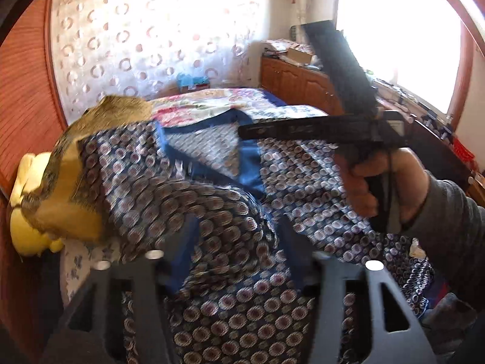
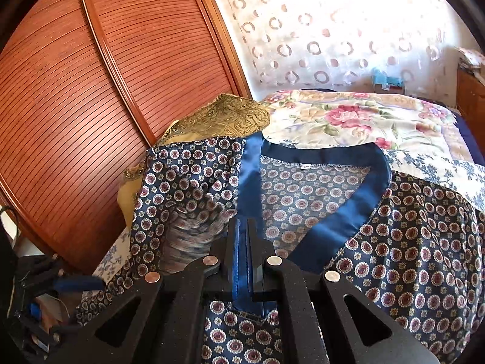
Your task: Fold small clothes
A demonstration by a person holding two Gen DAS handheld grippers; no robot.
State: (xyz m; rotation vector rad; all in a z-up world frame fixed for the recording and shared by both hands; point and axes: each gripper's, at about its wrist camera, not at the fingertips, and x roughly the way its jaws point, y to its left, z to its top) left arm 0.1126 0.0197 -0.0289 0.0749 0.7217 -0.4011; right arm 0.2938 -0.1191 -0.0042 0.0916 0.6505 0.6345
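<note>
Your right gripper [image 2: 244, 242] is pinched tight on the blue satin band [image 2: 348, 209] of the patterned garment [image 2: 424, 242], which lies spread across the floral bedspread [image 2: 348, 115] with its neckline open toward the curtain [image 2: 318, 30]. Your left gripper [image 1: 239, 236] stands spread with nothing pressed between its fingers (the cloth below it is blurred). The fold looks barely begun: one front edge is in hand. Next you need a second hold on the cloth, then a carry across the body. The wooden wardrobe [image 2: 75, 91] and a gold cushion [image 2: 230, 115] crowd the left edge; the open room lies to the right.
</note>
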